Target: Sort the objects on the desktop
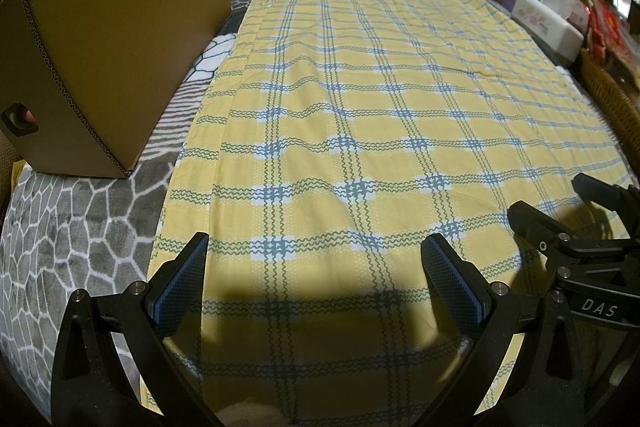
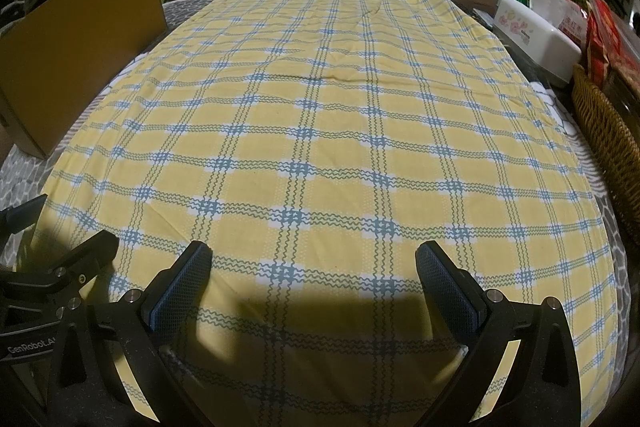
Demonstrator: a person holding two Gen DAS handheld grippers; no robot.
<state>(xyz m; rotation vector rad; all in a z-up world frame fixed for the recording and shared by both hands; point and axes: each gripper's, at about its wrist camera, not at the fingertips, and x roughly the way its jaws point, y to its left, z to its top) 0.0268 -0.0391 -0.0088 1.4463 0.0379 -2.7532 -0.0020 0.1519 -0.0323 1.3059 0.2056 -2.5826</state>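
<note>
So the yellow plaid cloth [image 2: 320, 115] in front of me has nothing lying on it, which is awkward for sorting. The cardboard box [image 1: 112, 59] sits at about 10 o'clock from my left gripper [image 1: 316, 279], long side running away from me, so lefty's nearer. The wicker basket [image 2: 608, 139] is at 2 o'clock from my right gripper [image 2: 314, 287]. Both are spread wide, holding nothing. Loose objects: can't spot any.

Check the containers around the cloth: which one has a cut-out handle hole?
The cardboard box at the cloth's left edge: hand hole low on its end face. The white case and wicker basket on the right show none.
</note>
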